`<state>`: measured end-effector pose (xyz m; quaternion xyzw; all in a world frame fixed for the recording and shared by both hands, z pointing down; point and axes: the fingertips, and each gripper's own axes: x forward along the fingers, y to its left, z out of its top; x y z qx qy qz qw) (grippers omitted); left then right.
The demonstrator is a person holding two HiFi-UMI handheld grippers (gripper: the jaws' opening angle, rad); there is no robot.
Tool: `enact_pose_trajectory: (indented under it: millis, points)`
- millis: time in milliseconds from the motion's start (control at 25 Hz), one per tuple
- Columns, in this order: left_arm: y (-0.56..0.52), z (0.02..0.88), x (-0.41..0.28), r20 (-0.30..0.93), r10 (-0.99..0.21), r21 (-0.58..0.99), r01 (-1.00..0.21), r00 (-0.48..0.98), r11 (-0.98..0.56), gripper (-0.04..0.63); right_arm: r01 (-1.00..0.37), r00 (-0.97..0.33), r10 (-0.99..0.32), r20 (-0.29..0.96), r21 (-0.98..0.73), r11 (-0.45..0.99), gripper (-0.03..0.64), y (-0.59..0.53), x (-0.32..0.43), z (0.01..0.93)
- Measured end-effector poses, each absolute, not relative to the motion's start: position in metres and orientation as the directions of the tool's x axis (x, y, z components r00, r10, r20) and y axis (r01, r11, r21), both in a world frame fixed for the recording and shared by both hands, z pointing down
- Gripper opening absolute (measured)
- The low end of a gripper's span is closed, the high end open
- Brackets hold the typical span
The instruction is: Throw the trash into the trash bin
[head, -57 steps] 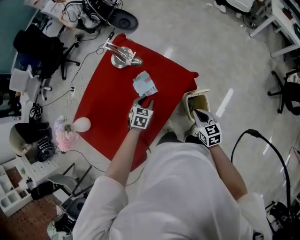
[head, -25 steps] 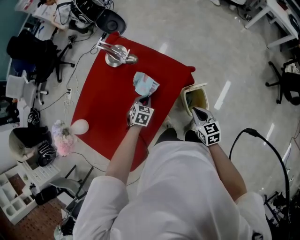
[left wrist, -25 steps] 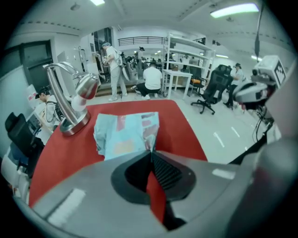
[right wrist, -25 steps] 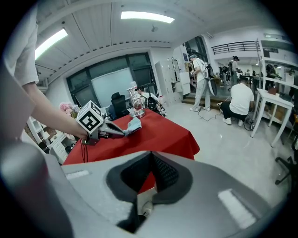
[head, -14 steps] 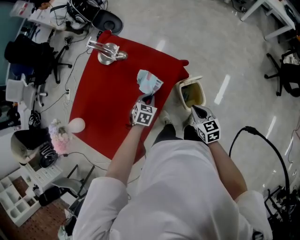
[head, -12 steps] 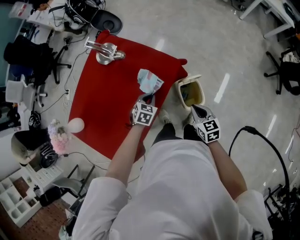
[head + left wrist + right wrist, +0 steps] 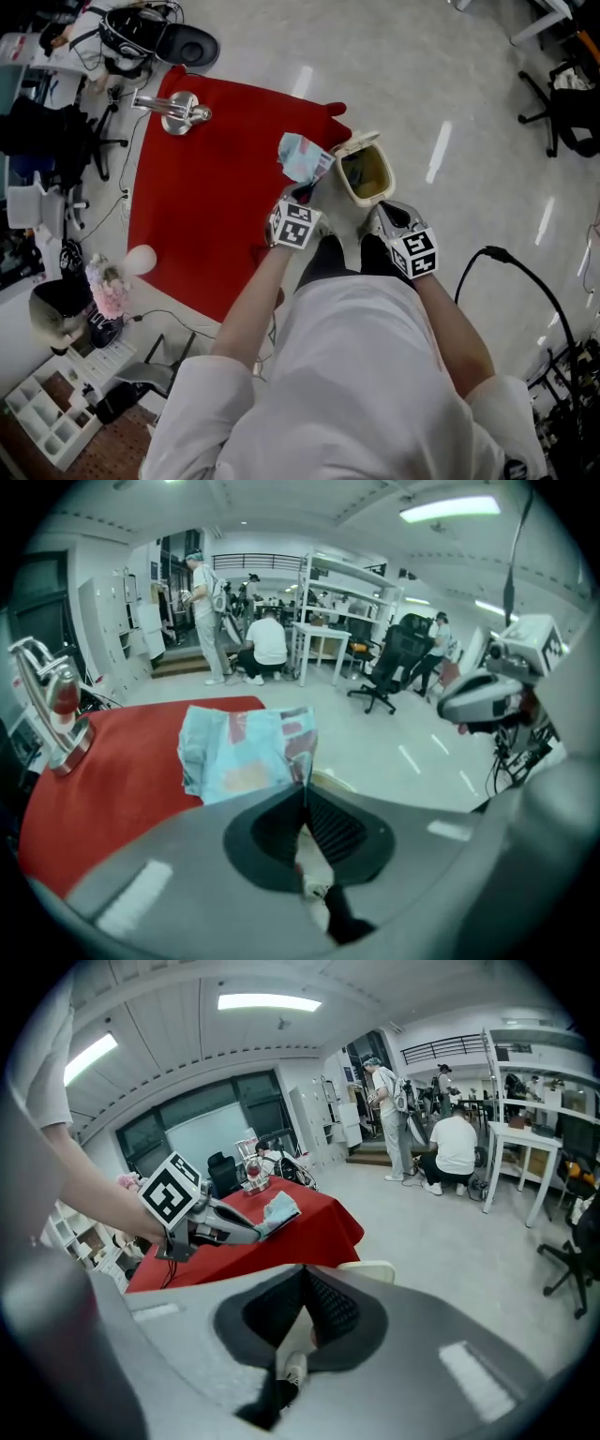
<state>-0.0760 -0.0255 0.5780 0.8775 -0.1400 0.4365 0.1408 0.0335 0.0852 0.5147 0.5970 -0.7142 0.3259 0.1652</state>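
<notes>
My left gripper [image 7: 308, 193] is shut on a crumpled light-blue wrapper [image 7: 304, 157], which it holds up over the right edge of the red cloth [image 7: 211, 183]. The wrapper hangs just left of the cream trash bin [image 7: 366, 172], which stands open on the floor. In the left gripper view the wrapper [image 7: 246, 752] stands up from the closed jaws, with the bin's rim [image 7: 334, 783] just behind. My right gripper [image 7: 390, 212] hovers near the bin's near side, jaws shut with nothing in them. The right gripper view shows the bin's rim [image 7: 371, 1270] and the left gripper [image 7: 246, 1232] with the wrapper [image 7: 279, 1208].
A silver metal stand [image 7: 174, 109] sits at the cloth's far left corner. A white egg-shaped object [image 7: 140, 260] and pink flowers [image 7: 106, 287] lie left of the cloth. A black cable [image 7: 511, 267] loops at right. Office chairs [image 7: 562, 103] and people stand farther off.
My left gripper has carried the wrapper to the right, from over the cloth to beside the bin's rim. The right gripper has shifted a little nearer the bin.
</notes>
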Motion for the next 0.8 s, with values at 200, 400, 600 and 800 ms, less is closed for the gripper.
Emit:
enact_pose_trajectory:
  millis: [200, 400, 600, 800]
  points:
    - [0.006, 0.594, -0.045, 0.813, -0.043, 0.188, -0.331, 0.581, -0.925, 0.006, -0.96, -0.206, -0.742, 0.638, -0.279, 0.026, 0.0, 0.102, 0.054, 0.525]
    - [0.031, 0.611, -0.015, 0.814, 0.015, 0.224, -0.29, 0.581, -0.93, 0.006, -0.956, -0.185, -0.734, 0.654, -0.293, -0.019, 0.0, 0.116, 0.077, 0.541]
    - [0.053, 0.629, 0.005, 0.817, 0.066, 0.256, -0.258, 0.572, -0.931, 0.006, -0.952, -0.165, -0.724, 0.67, -0.3, -0.06, 0.0, 0.13, 0.095, 0.56]
    - [0.068, 0.66, 0.018, 0.824, 0.118, 0.293, -0.239, 0.555, -0.926, 0.006, -0.945, -0.143, -0.713, 0.687, -0.31, -0.109, 0.0, 0.139, 0.11, 0.583]
